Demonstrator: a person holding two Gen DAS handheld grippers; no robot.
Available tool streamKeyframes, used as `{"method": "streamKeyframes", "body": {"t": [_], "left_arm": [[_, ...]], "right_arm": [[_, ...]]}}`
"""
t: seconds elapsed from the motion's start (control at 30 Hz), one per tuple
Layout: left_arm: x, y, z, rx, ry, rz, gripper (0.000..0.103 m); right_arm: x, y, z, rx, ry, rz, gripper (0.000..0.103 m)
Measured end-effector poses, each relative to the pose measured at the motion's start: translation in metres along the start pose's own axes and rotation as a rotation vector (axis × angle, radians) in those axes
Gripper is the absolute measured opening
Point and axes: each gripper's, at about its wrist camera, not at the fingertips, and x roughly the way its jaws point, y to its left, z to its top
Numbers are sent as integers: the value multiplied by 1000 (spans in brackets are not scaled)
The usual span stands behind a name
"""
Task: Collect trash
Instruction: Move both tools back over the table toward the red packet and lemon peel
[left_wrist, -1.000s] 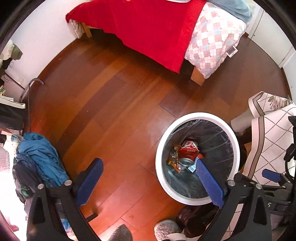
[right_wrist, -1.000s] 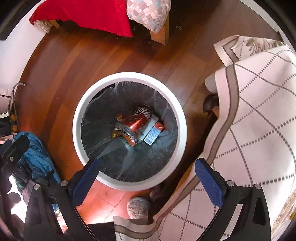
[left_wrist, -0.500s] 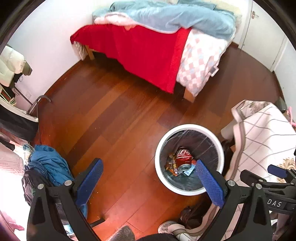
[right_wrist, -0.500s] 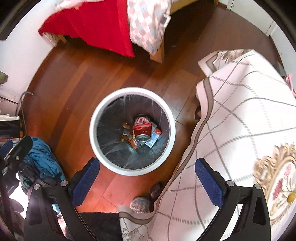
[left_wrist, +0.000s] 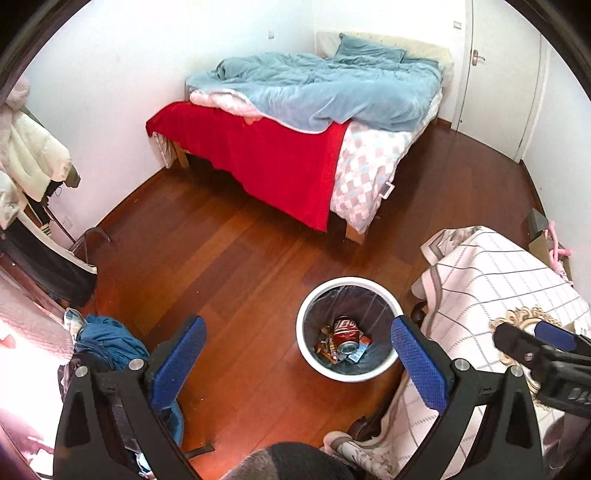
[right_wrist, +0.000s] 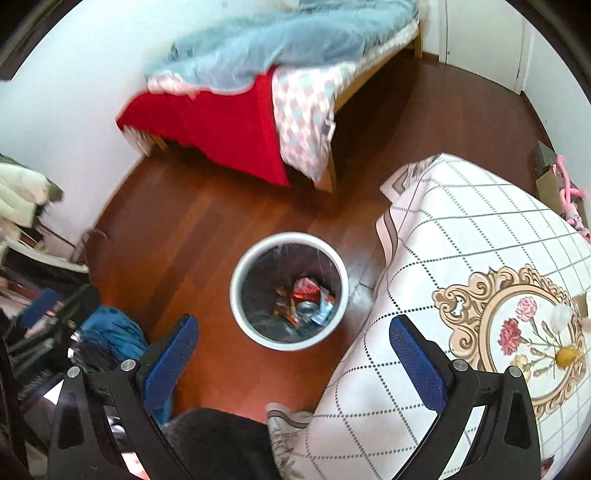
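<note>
- Grippers up high: left gripper (left_wrist: 297, 352) and right gripper (right_wrist: 291, 347) both wide open, holding nothing.
- Trash bin (left_wrist: 382, 371) on floor below — red can (left_wrist: 346, 328) and wrappers already inside.
- Next, probably: look for more trash, maybe on tablecloth (right_wrist: 461, 258).

White round trash bin (left_wrist: 312, 356), upright on the wooden floor, lined with a dark plastic bag. At its bottom: a crushed red soda can (left_wrist: 346, 330) among what appear to be crumpled wrappers (left_wrist: 325, 345).
</note>
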Motion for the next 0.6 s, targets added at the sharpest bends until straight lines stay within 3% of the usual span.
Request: {"method": "streamKeyframes", "body": {"t": [0.13,0.27,0.43,0.5,0.6], "left_arm": [[-21,-20,-16,24,-18,-24,102],[-24,-60,-47,76,8,-62,102],[-3,-148,-107,216,122,-148,102],[5,-183,-131,282,163,-182,102],[17,-240,-166,392,223,-222,102]], "right_arm": [[-49,-18,-23,60,-59,75,103],[-86,-62,-63,138,-85,55,103],[-115,-166,-140,342,-44,-46,100],[-120,-215,-173,438,-19,-113,88],[-128,-287,-222,592,8,-231,82]]}}
